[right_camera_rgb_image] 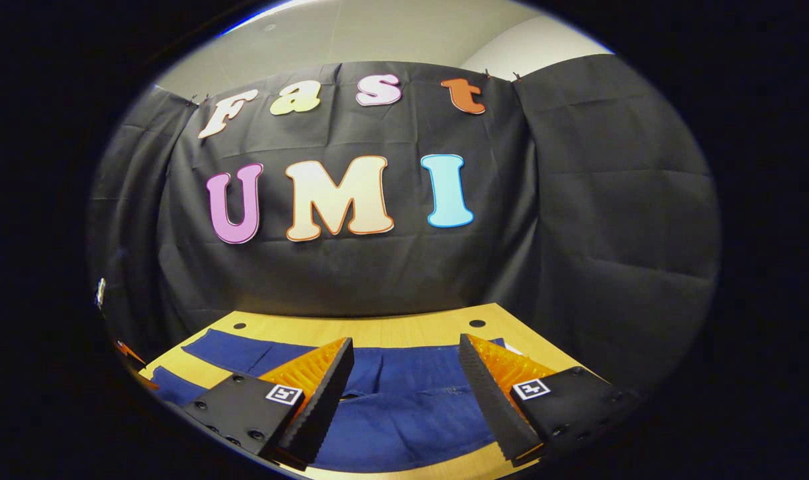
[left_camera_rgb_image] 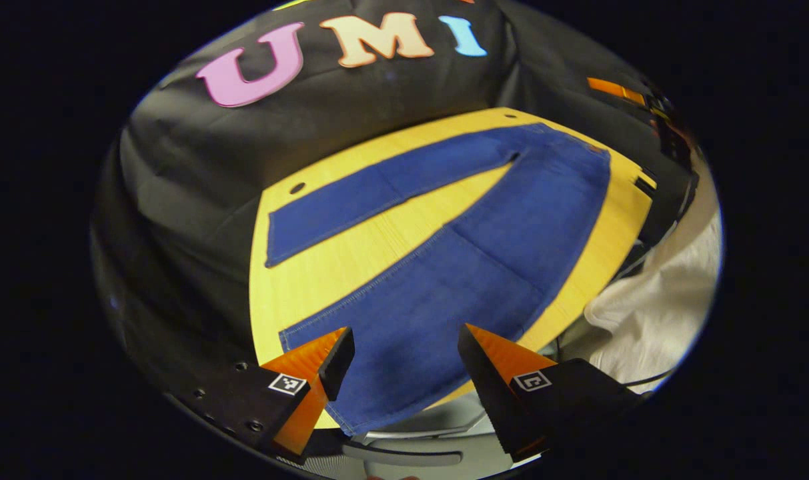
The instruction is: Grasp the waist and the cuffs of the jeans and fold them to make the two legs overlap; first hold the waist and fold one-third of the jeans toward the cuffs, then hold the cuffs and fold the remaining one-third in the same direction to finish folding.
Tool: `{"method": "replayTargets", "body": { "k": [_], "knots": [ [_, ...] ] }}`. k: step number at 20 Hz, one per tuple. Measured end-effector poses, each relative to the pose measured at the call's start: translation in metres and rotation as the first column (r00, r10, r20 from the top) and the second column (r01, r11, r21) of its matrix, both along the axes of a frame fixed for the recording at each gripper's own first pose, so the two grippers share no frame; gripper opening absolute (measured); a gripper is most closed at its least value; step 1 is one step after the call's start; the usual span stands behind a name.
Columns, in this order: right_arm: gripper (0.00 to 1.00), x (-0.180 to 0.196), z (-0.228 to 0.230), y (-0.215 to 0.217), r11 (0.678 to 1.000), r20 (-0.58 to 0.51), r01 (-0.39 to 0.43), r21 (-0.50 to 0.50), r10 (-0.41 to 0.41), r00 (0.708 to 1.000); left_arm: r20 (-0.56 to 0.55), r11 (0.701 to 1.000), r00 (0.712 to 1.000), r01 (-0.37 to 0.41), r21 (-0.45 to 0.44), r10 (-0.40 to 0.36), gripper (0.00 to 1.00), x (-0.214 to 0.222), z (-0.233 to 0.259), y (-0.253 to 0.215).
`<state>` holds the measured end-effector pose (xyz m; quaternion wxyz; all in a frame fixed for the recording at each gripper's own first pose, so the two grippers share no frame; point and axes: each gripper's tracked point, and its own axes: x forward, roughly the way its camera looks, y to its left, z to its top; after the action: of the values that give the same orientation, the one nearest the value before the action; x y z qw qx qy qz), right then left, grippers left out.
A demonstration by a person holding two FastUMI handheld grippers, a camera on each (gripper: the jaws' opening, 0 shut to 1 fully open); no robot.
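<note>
Blue jeans (left_camera_rgb_image: 484, 247) lie flat on the yellow wooden table (left_camera_rgb_image: 324, 267), legs spread in a V. In the left gripper view the near leg's cuff (left_camera_rgb_image: 384, 380) reaches the table's front edge, the far leg (left_camera_rgb_image: 351, 200) runs left, and the waist (left_camera_rgb_image: 577, 153) lies far right. My left gripper (left_camera_rgb_image: 404, 347) hovers open above the near cuff, touching nothing. In the right gripper view the jeans (right_camera_rgb_image: 404, 400) spread under my right gripper (right_camera_rgb_image: 404, 360), which is open and above the cloth with nothing held.
The table (right_camera_rgb_image: 377, 330) has small dark holes (right_camera_rgb_image: 477, 323) near its far edge. A white garment or sleeve (left_camera_rgb_image: 664, 300) shows at the right of the left gripper view, off the table. A grey rounded frame (left_camera_rgb_image: 404, 447) lies below the table's front edge.
</note>
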<state>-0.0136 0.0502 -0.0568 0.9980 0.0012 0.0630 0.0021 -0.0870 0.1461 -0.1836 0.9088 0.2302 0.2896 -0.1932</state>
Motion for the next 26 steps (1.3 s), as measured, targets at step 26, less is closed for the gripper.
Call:
{"method": "replayTargets", "body": {
  "k": [26],
  "knots": [
    [0.98, -0.047, -0.017, -0.02, 0.996, -0.05, 0.085, -0.024, -0.086, 0.995, -0.342, 0.921, 0.907, 0.329, 0.207, -0.247, 0.94, -0.025, -0.1, -0.003]
  ]
}}
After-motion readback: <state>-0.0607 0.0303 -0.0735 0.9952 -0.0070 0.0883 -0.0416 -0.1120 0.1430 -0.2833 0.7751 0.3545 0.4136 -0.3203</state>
